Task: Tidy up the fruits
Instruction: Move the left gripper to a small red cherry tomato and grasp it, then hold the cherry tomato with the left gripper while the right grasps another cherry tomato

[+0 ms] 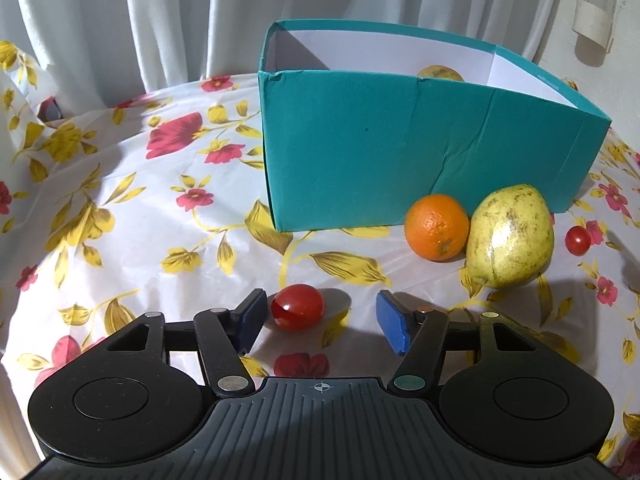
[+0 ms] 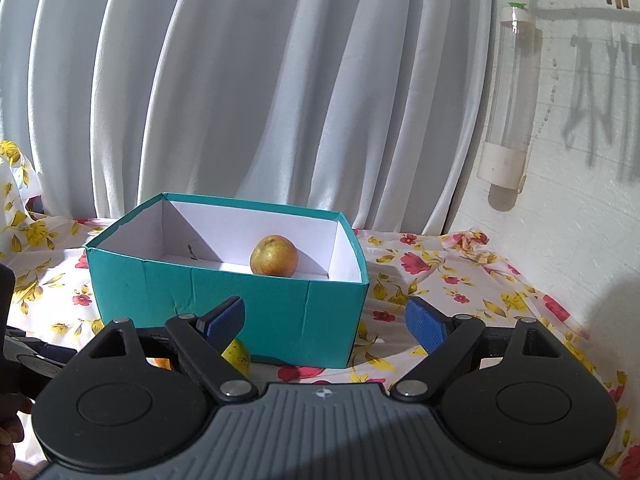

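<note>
Left gripper [image 1: 322, 316] jaws apart, tomato [image 1: 298, 312] between pads, nearer left one. Orange [image 1: 436, 226], pear [image 1: 510, 236] ahead right. Right gripper [image 2: 324, 322] spread wide, empty, box [image 2: 224, 304] ahead.

Bright, hard sunlight — crisp shadows across the tablecloth [image 1: 120, 208], glare on fruit; fisheye bending at edges.

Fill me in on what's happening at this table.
Someone is sorting fruit into a teal box with two hand-held tongs. One yellowish fruit already sits inside. The left tongs are open and low over the flowered tablecloth, with a small tomato between the pads, not yet gripped. An orange, a yellow-green fruit and another small tomato wait outside the box. The right tongs hang open and empty.
</note>
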Motion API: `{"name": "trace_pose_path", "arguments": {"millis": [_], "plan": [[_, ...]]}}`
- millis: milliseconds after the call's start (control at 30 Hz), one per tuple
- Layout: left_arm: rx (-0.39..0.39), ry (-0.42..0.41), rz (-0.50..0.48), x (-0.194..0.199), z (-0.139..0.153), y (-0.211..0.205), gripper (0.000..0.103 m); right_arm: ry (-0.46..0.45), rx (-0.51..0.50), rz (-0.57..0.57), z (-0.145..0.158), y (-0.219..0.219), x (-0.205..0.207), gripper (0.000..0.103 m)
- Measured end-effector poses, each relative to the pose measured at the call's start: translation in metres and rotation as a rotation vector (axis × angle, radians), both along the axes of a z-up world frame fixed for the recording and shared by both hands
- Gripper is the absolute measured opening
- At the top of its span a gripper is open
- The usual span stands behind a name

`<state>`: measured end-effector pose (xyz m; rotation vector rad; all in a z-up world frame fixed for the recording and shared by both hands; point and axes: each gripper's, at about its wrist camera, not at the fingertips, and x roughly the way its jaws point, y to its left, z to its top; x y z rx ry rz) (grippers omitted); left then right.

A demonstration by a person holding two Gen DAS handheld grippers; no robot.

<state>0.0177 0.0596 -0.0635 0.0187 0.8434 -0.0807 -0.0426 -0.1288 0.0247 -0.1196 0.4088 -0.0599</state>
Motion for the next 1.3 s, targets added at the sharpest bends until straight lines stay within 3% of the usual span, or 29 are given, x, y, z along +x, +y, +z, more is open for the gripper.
{"name": "trace_pose_path", "arguments": {"millis": [300, 400, 567, 833, 1033, 1300], "plan": [[-0.009, 0.007, 0.02, -0.002, 0.002, 0.007, 0.042, -0.001, -0.001, 0.012, 0.002, 0.0, 0.001, 0.088], [-0.006, 0.011, 0.025, -0.003, 0.003, 0.008, 0.031, -0.001, -0.003, 0.013, 0.002, 0.001, 0.002, 0.088], [-0.03, 0.021, 0.026, -0.004, 0.007, 0.01, 0.03, 0.002, -0.013, 0.011, -0.001, 0.003, 0.002, 0.088], [-0.061, 0.001, -0.001, -0.015, 0.041, 0.004, 0.03, -0.037, -0.071, -0.046, -0.011, 0.002, 0.002, 0.088], [-0.049, -0.028, -0.034, -0.024, 0.056, -0.006, 0.03, 0.023, -0.094, -0.067, -0.04, -0.002, 0.014, 0.086], [-0.026, -0.031, -0.012, -0.03, 0.06, -0.005, 0.031, 0.165, -0.025, -0.061, -0.078, -0.015, 0.047, 0.058]]}}
